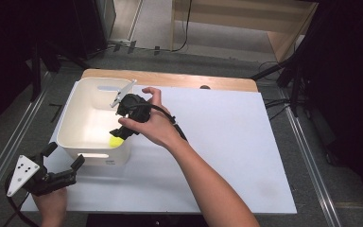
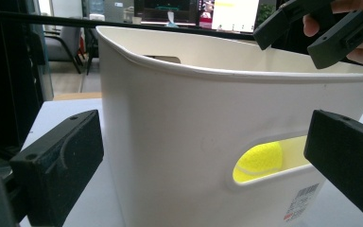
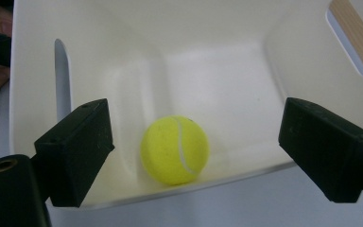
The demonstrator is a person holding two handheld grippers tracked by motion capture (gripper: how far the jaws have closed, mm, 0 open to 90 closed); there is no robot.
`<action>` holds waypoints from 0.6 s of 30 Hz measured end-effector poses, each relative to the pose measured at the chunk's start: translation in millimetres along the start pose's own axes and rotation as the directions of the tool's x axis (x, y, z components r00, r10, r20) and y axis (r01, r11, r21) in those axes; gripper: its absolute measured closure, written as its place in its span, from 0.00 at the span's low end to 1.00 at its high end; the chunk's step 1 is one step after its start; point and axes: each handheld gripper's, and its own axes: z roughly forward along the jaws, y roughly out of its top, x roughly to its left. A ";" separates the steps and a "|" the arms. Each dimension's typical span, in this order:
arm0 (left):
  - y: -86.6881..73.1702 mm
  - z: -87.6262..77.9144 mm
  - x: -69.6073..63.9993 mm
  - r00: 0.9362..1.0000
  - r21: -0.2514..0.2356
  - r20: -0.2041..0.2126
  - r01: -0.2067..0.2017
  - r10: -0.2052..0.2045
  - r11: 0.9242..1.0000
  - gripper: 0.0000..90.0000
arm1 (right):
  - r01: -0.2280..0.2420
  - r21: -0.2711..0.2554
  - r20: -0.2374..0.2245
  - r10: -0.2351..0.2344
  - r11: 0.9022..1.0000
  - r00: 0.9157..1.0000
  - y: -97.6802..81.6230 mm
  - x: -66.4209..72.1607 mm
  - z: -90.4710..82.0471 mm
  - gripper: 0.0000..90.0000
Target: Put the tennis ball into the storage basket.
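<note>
Ball [image 3: 175,150] lies free in bin [image 1: 71,120]; right tool [image 3: 194,151] spread above; left tool [image 1: 64,165] spread.

This looks like a lab or recording room rather than a home. A white board [image 1: 227,142] lies over a wooden tabletop [image 1: 170,78] in the middle of the high view, flanked by metal rails [image 1: 307,151] on a grey floor, with black stands and loose cables [image 1: 274,101] at the upper right. At the top of the left gripper view, lit monitors [image 2: 198,12] and an office chair [image 2: 64,40] stand in the background.
</note>
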 end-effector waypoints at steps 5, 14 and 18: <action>-0.2 0.5 -0.1 1.000 -0.003 -0.001 0.000 0.000 1.000 0.00 | -0.020 -0.006 0.008 0.020 1.000 1.000 -5.0 -1.4 -6.5 0.10; -0.2 0.9 -0.5 1.000 -0.003 0.001 -0.001 0.001 1.000 0.00 | -0.043 -0.019 0.019 0.044 0.999 0.999 -17.1 -3.7 -14.5 0.09; -0.2 1.3 -0.7 1.000 -0.002 0.001 -0.002 0.002 1.000 0.00 | -0.050 -0.037 0.013 0.051 0.998 0.999 -23.3 -6.5 -18.5 0.02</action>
